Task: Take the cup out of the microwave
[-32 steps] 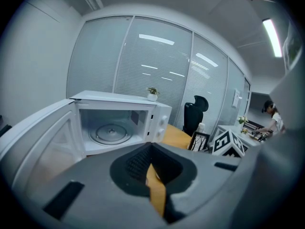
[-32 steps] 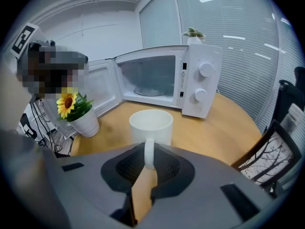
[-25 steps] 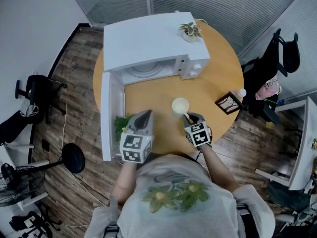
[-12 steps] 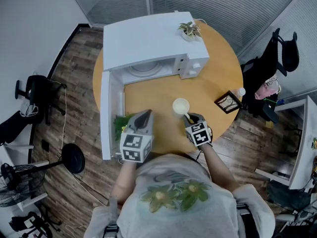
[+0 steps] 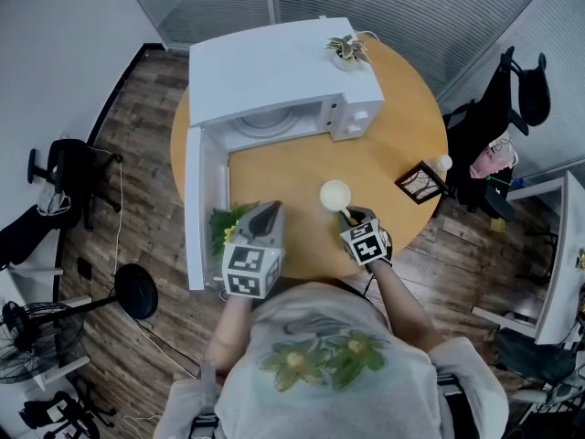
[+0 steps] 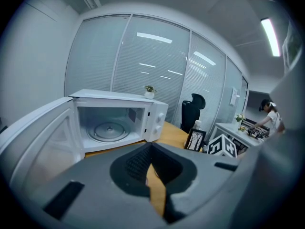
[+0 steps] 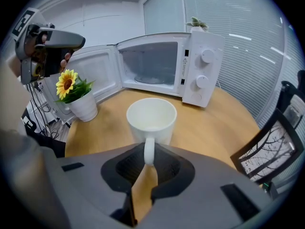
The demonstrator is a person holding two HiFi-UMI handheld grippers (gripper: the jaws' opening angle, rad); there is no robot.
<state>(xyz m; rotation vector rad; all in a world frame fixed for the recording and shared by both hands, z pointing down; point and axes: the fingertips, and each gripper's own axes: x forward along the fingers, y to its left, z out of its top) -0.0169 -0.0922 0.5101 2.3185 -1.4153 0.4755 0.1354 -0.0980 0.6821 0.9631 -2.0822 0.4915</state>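
The white cup (image 7: 151,119) stands outside the microwave (image 7: 200,66), over the middle of the round wooden table (image 5: 393,135). My right gripper (image 7: 148,151) is shut on the cup's handle (image 7: 149,149), which runs down between the two jaws. From above, the cup (image 5: 335,194) sits just beyond the right gripper (image 5: 348,214). I cannot tell if its base touches the table. The microwave (image 5: 274,62) has its door (image 5: 194,208) swung open to the left, and only the glass turntable (image 6: 110,129) is inside. My left gripper (image 6: 151,149) hovers at the table's near edge, jaws together and empty.
A sunflower in a white pot (image 7: 78,99) stands by the open door, just left of the left gripper (image 5: 271,208). A black picture frame (image 5: 420,183) and a small bottle (image 5: 444,164) sit at the table's right edge. A little plant (image 5: 350,51) tops the microwave.
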